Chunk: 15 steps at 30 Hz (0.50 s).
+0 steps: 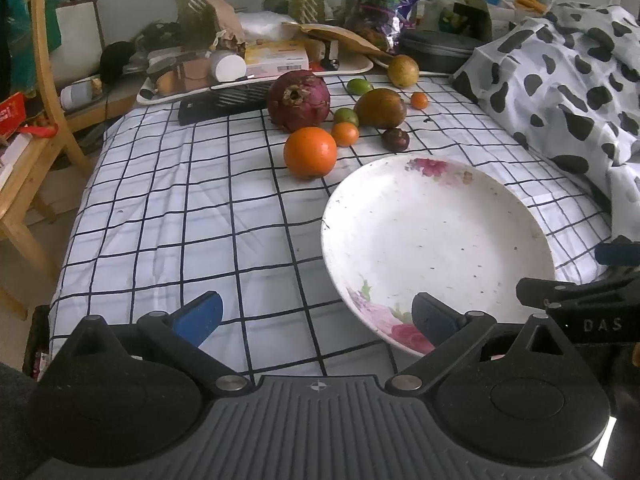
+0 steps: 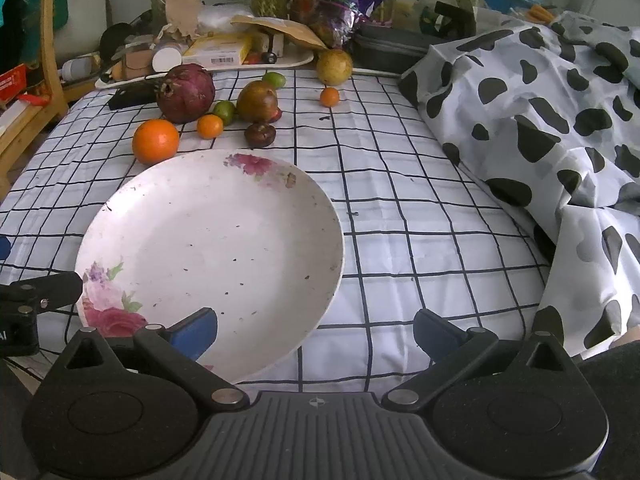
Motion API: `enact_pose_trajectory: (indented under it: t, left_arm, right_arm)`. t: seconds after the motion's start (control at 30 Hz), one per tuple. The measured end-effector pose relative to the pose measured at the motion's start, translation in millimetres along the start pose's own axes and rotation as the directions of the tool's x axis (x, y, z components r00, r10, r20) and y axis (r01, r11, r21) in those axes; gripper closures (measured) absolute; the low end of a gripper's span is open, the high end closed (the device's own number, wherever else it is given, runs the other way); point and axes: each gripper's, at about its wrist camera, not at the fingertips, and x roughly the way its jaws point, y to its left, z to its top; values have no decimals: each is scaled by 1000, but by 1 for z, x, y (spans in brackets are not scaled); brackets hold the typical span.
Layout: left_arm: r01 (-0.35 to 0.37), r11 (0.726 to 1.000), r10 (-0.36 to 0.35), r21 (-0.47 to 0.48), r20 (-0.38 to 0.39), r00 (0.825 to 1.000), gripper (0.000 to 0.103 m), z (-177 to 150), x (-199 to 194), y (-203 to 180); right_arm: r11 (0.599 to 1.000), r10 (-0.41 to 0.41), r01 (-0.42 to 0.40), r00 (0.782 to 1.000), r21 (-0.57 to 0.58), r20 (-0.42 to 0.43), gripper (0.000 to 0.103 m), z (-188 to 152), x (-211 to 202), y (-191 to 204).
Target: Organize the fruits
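At the bottom of each frame, the left gripper (image 1: pixel 316 318) and right gripper (image 2: pixel 316 334) gape wide, holding nothing. Mid-frame, the plate (image 2: pixel 208 248) lies bare on the checked cloth (image 2: pixel 400 208). Above it cluster an orange (image 2: pixel 155 141), mangosteen (image 2: pixel 260 134), pomegranate (image 2: pixel 186 93) and mango (image 2: pixel 257 101).

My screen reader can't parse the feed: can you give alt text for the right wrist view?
An empty floral white plate lies on a checked cloth in front of the open right claw. Beyond it sit an orange, a pomegranate and smaller fruits; a cow-print blanket lies right.
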Motion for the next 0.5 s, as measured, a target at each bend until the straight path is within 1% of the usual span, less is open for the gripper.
enact_pose_trajectory:
  t: [0.2,0.5]
  left_arm:
    - [8,1000,-8,6,4,1000,1,0,-1,-1]
    - [-2,1000,2,1,-1,1000,1,0,-1,1]
  right_arm:
    - [1000,-4,4,1000,10,-4,0,1,0,-1]
    - [1000,-8,8,1000,14,-12,0,1,1,-2]
